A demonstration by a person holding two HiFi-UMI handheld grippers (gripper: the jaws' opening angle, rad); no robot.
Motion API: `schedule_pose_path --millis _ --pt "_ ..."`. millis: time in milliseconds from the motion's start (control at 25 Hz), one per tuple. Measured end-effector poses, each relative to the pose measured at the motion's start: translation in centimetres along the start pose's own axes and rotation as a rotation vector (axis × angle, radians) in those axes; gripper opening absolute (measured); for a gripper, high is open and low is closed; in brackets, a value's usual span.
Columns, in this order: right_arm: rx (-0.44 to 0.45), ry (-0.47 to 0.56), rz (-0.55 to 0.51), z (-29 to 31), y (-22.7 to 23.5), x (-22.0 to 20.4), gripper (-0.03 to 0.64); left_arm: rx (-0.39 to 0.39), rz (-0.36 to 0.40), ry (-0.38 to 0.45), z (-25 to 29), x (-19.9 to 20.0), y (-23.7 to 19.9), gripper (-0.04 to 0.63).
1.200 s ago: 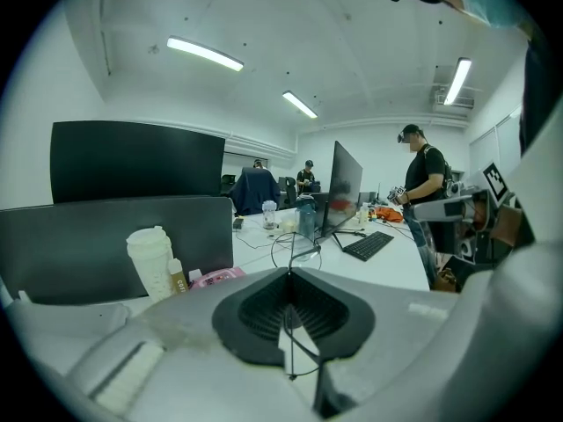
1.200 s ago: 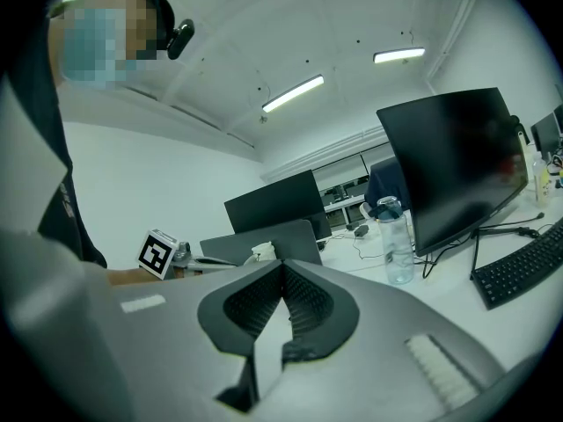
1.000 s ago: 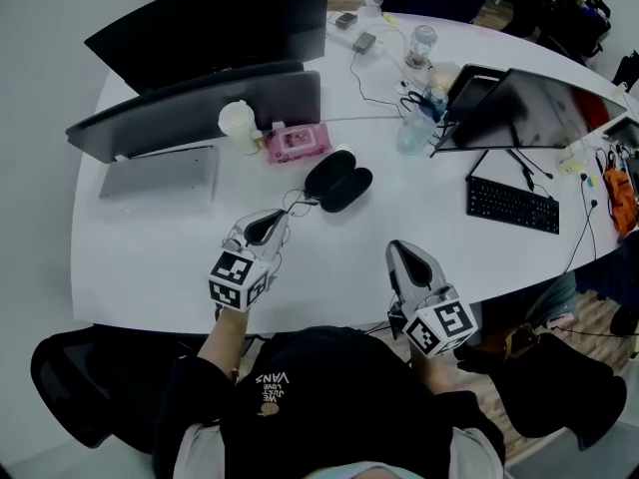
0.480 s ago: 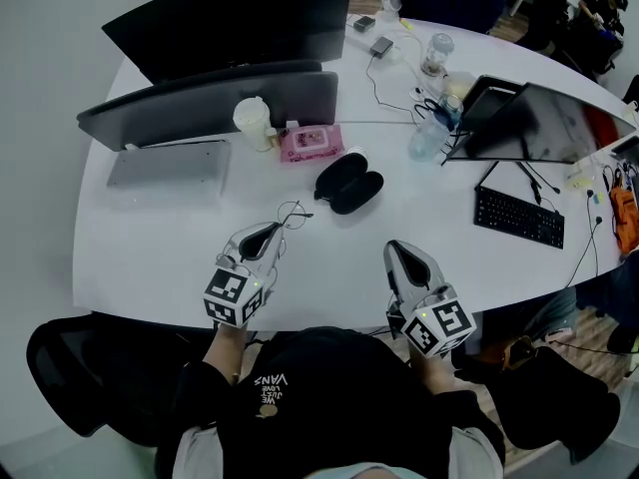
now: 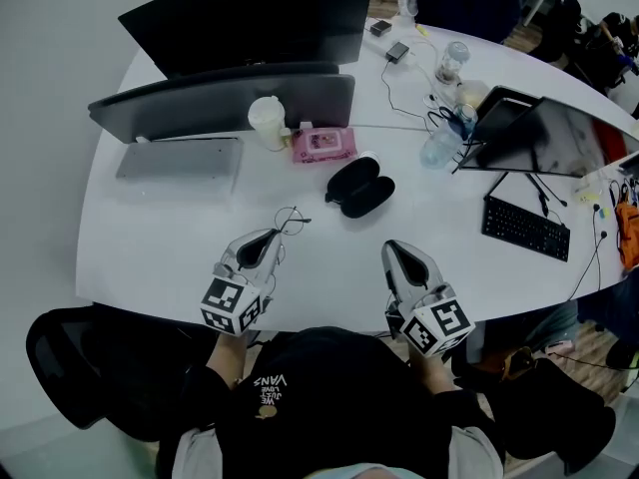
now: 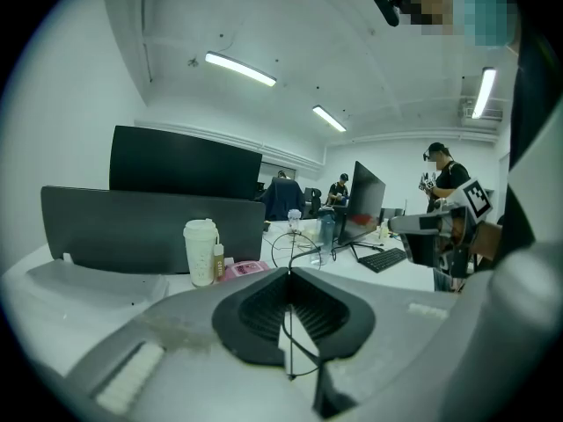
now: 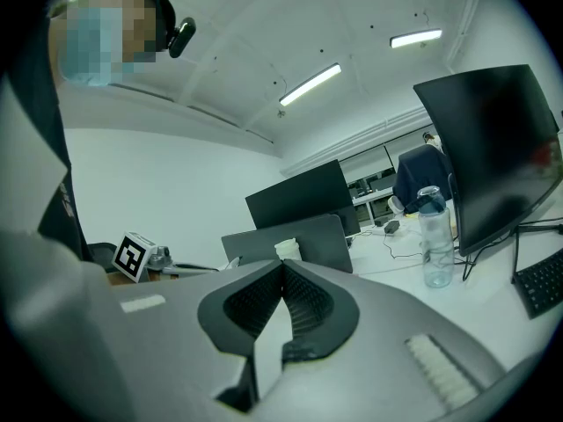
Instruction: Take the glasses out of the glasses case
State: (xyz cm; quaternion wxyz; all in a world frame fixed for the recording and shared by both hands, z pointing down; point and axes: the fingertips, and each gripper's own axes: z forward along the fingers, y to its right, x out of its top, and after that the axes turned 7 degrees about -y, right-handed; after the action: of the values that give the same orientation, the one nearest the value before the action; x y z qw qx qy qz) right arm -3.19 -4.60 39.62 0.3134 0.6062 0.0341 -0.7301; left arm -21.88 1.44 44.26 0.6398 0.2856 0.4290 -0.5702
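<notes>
Beyond the glasses case [image 5: 359, 186] sit a pink wipes pack [image 5: 322, 144] and a cup [image 5: 267, 123]. The case lies open on the white table [image 5: 150, 238]. Left of it and nearer the person, the left gripper [image 5: 274, 237] pinches the thin-wire glasses [image 5: 290, 218]. On the case's near side, the right gripper [image 5: 393, 248] points toward it, jaws pressed together, empty.

Dim, ceiling strip lights [image 6: 240, 69], fisheye-warped edges
</notes>
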Motion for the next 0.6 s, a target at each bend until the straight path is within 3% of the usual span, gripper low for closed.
schedule_pose_path --millis 600 --pt "0.049 -0.018 -0.024 2.6 -1.4 0.6 0.0 0.053 -0.048 0.022 -2.2 -0.5 -2.5 0.009"
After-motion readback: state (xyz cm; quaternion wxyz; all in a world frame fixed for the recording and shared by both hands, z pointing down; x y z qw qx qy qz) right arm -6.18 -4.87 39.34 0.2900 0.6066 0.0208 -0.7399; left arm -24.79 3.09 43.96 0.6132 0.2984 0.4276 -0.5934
